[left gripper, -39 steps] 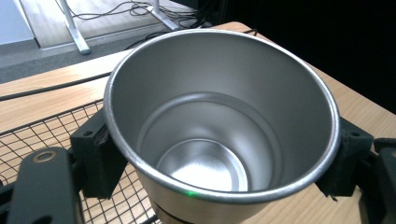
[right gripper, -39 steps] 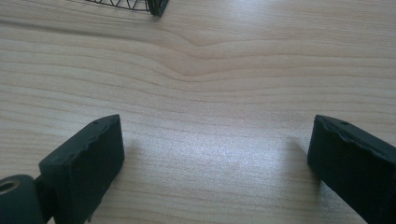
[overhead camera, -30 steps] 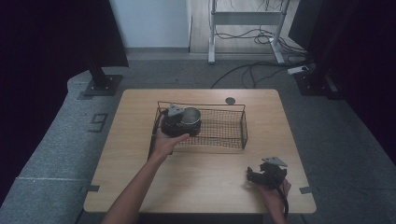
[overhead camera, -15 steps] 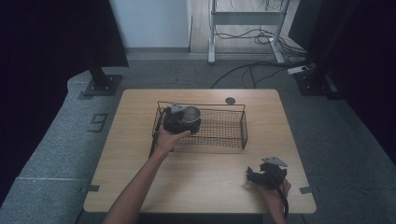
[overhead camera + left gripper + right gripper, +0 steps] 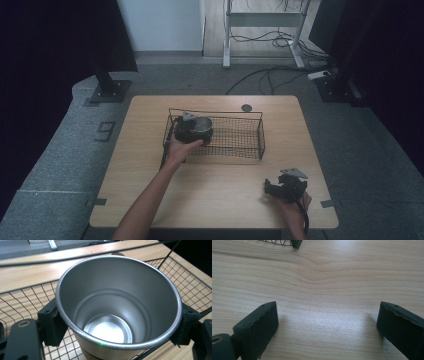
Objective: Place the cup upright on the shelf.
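Left gripper [image 5: 192, 131]: it pinches a steel cup [image 5: 117, 307], one black jaw on each side of the cup wall.
Steel cup: upright, mouth up, empty inside; it is at the left end of the wire basket [image 5: 240, 145], above the mesh floor.
Wire basket: black, it stands on the far half of the wooden table [image 5: 220, 200].
Right gripper [image 5: 327, 325]: jaws spread wide, nothing between them; it is at the near right corner of the table, well apart from the basket.

Steel cup [image 5: 117, 315]: shiny, empty, upright, mouth up, at left end of wire basket [image 5: 240, 137].
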Demonstrator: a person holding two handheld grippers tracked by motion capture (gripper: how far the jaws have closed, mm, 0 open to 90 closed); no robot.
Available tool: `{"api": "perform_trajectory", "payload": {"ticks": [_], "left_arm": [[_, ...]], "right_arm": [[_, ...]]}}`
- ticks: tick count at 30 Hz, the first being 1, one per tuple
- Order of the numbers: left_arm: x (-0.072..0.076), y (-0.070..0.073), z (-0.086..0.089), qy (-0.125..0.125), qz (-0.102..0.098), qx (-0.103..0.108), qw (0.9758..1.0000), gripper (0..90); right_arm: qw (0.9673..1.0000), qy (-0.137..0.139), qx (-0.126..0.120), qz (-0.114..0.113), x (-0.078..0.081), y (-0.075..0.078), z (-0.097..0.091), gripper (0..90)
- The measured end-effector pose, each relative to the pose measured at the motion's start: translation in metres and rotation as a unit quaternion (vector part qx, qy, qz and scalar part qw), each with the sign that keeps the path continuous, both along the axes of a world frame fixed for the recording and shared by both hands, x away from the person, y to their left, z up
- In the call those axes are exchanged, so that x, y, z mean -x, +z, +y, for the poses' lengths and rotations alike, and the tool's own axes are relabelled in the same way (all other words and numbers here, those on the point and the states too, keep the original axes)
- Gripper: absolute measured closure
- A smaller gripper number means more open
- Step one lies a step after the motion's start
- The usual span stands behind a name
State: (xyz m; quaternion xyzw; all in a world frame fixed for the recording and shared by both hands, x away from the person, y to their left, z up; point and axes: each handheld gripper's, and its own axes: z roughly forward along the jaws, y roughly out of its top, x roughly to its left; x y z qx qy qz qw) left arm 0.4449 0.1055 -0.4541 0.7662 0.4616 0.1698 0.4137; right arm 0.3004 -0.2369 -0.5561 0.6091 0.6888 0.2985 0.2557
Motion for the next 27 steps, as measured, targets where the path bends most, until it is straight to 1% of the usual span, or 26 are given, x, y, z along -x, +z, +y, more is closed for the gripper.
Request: {"api": "perform_trajectory", "payload": {"ticks": [5, 11, 15, 20, 22, 27], "left_arm": [[-0.004, -0.005, -0.003, 0.0, 0.004, 0.0, 1.0, 18.3], [-0.009, -0.012, -0.005, 0.006, 0.012, -0.006, 0.9999, 18.3], [-0.014, -0.017, -0.005, 0.009, 0.021, -0.002, 0.9997, 18.3], [-0.018, -0.024, -0.008, 0.01, 0.032, -0.008, 0.9994, 18.2], [-0.018, -0.026, -0.009, 0.01, 0.034, -0.013, 0.9993, 18.2], [-0.02, -0.029, -0.012, 0.011, 0.042, -0.018, 0.9989, 17.9]], "right_arm": [[1.0, 0.0, 0.0, 0.0, 0.0, 0.0, 0.0, 3.6], [1.0, 0.0, 0.0, 0.0, 0.0, 0.0, 0.0, 3.7], [1.0, 0.0, 0.0, 0.0, 0.0, 0.0, 0.0, 3.6], [1.0, 0.0, 0.0, 0.0, 0.0, 0.0, 0.0, 3.6], [1.0, 0.0, 0.0, 0.0, 0.0, 0.0, 0.0, 3.6], [1.0, 0.0, 0.0, 0.0, 0.0, 0.0, 0.0, 3.7]]}}
